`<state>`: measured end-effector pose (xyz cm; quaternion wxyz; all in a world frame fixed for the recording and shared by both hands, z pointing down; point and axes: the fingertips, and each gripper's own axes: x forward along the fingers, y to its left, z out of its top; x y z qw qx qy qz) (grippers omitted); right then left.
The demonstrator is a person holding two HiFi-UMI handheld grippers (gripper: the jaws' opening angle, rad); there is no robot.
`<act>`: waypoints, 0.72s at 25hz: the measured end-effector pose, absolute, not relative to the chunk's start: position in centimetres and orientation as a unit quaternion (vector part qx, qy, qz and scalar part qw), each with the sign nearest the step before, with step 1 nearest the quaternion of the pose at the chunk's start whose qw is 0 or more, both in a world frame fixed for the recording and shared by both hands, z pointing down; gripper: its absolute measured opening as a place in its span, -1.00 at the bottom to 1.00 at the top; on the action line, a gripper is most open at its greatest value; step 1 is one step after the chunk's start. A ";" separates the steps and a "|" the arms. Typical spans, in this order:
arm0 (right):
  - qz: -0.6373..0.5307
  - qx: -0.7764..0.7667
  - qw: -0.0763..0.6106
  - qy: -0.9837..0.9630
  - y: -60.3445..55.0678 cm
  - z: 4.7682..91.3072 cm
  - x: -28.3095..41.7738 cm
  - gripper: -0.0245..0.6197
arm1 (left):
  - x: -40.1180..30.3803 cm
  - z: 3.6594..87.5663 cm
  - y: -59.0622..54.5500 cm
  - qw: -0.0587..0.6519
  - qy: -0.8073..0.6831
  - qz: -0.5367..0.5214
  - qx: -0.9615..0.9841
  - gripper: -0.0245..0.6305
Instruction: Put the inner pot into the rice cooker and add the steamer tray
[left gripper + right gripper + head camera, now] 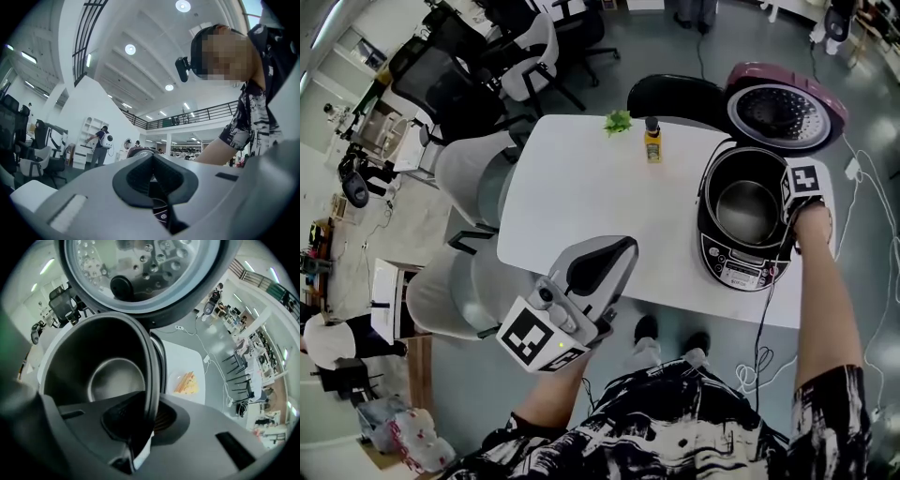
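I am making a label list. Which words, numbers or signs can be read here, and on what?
No text can be read.
The rice cooker control panel: print too small.
The yellow bottle: label too blurred.
The left marker cube, right marker cube: square patterns, no words.

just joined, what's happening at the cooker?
A person with a gripper in each hand is loading a black rice cooker on the white table; its maroon lid stands open. The right gripper points down, shut on the rim of the dark metal inner pot, which looks seated or nearly so in the cooker. The left gripper hangs shut and empty off the table's near edge. No steamer tray is in the pot yet.
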<state>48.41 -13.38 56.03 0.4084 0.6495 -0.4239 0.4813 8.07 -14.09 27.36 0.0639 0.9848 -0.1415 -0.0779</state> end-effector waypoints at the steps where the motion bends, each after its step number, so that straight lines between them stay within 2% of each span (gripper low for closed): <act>1: 0.475 0.647 0.420 -0.424 -13.3 56.0 48.4 -0.88 | 7.9 27.3 -14.1 0.064 -0.142 -0.078 0.985 -0.91; 8: 0.427 0.626 0.493 -0.427 -13.1 56.0 48.0 -0.80 | 6.9 27.2 -14.1 0.062 -0.143 -0.079 0.985 -0.91; 11: 0.409 0.627 0.506 -0.429 -12.9 56.3 48.4 -0.76 | 6.9 27.3 -13.9 0.061 -0.140 -0.078 0.985 -0.91; 13: 0.406 0.624 0.512 -0.430 -12.6 56.5 48.3 -0.65 | 7.0 27.2 -13.7 0.059 -0.138 -0.078 0.986 -0.91; 18: 0.384 0.634 0.512 -0.434 -12.4 56.3 48.5 -0.59 | 7.4 26.6 -13.1 0.055 -0.130 -0.079 0.987 -0.91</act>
